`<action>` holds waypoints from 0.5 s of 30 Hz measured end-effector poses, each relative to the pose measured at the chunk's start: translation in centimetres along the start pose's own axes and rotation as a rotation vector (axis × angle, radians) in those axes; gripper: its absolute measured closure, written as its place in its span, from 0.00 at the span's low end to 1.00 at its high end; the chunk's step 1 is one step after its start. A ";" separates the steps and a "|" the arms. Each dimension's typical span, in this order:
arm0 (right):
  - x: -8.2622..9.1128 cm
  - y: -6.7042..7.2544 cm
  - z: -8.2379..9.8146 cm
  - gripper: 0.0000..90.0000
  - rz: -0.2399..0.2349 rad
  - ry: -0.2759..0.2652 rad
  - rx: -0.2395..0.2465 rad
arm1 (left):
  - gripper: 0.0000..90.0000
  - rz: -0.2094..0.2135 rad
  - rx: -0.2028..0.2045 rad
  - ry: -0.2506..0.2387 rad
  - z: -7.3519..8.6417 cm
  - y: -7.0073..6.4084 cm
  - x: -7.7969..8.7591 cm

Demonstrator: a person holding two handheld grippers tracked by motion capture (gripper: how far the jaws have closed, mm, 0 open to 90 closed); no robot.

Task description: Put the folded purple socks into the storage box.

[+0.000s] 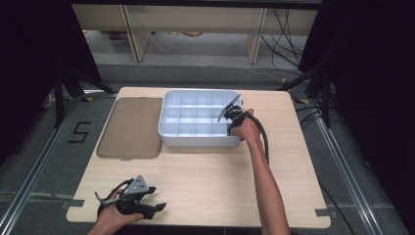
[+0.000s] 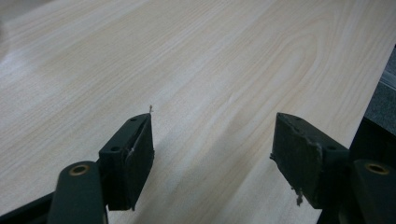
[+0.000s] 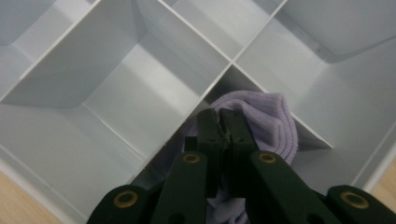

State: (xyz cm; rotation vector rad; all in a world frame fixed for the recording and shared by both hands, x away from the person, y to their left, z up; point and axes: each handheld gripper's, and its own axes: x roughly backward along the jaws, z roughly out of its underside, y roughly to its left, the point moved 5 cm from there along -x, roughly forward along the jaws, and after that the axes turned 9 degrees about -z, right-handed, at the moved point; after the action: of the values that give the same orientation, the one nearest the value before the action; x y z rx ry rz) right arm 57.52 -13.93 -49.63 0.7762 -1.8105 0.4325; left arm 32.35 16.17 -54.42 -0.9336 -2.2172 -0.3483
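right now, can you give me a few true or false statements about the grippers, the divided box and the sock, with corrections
1. The right gripper is shut on the lilac sock inside the divided box. True.
2. The left gripper holds a sock. False: its jaws stand open over the bare table.
3. A brown lid lies flat on the table left of the box. True.
4. The brown lid covers the box. False: the box is uncovered, its compartments showing.
5. The left gripper is inside the box. False: it is near the table's front edge.

The left gripper (image 2: 212,149) holds its two black jaws wide apart with nothing between them, just above a pale wooden table (image 2: 187,60), near its right edge.
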 end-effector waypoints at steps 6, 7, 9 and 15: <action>1.2 0.1 -0.1 0.94 -0.018 -0.048 -0.023 | 0.32 -0.004 -0.021 0.004 0.0 0.1 0.0; 1.9 0.1 -0.2 0.92 -0.020 -0.057 -0.007 | 0.32 -0.004 -0.029 0.003 0.0 0.1 0.0; 3.5 0.0 -0.5 0.90 -0.012 -0.108 -0.013 | 0.32 -0.006 -0.001 0.002 0.0 0.0 0.0; 4.8 -1.1 -1.3 0.90 0.024 -0.175 -0.073 | 0.32 0.010 0.005 -0.018 -0.2 -0.3 -0.1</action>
State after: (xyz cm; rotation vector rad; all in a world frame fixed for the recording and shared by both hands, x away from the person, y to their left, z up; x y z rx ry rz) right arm 58.13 -15.36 -44.73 0.7614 -1.9893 0.3202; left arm 32.28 15.88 -54.36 -0.9487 -2.2280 -0.3309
